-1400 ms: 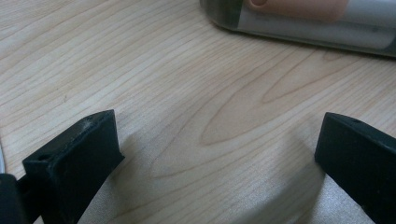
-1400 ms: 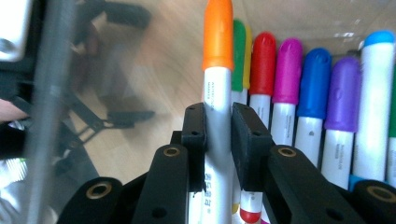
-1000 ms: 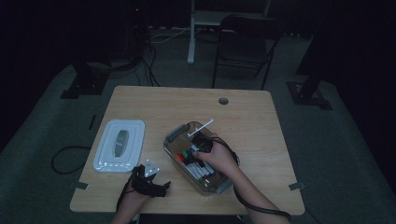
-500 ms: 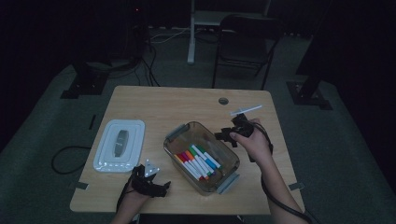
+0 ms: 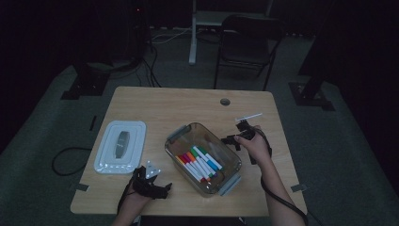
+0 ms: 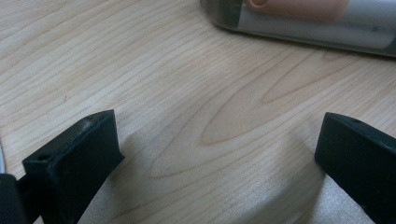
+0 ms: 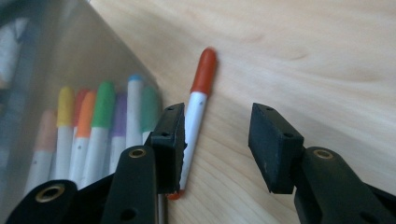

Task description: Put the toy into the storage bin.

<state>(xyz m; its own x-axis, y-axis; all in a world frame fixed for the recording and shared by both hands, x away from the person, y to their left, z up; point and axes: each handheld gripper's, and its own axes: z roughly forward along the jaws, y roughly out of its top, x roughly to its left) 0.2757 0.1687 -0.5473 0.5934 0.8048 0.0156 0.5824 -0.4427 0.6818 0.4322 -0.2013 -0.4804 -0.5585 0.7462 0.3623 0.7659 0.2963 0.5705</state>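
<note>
A clear plastic container (image 5: 228, 182) in the middle of the table holds several coloured markers (image 5: 200, 162). My right gripper (image 5: 239, 134) is just right of it, low over the wood, with its jaws open. A white marker with a red cap (image 7: 196, 112) lies on the table along the inside of its left jaw, beside the container wall (image 7: 70, 51). In the high view that marker (image 5: 249, 117) shows as a pale stick beyond the gripper. My left gripper (image 5: 151, 184) rests near the front edge, open over bare wood (image 6: 205, 140).
The container's white lid (image 5: 120, 146) lies flat at the left of the table. The container's rounded edge (image 6: 303, 28) sits just ahead of the left gripper. A cable hole (image 5: 225, 101) is near the far edge. A dark chair (image 5: 244, 42) stands beyond the table.
My right gripper lifted a marker out of the container and carried it right. The jaws now stand open with the marker on the table. The left gripper has stayed put.
</note>
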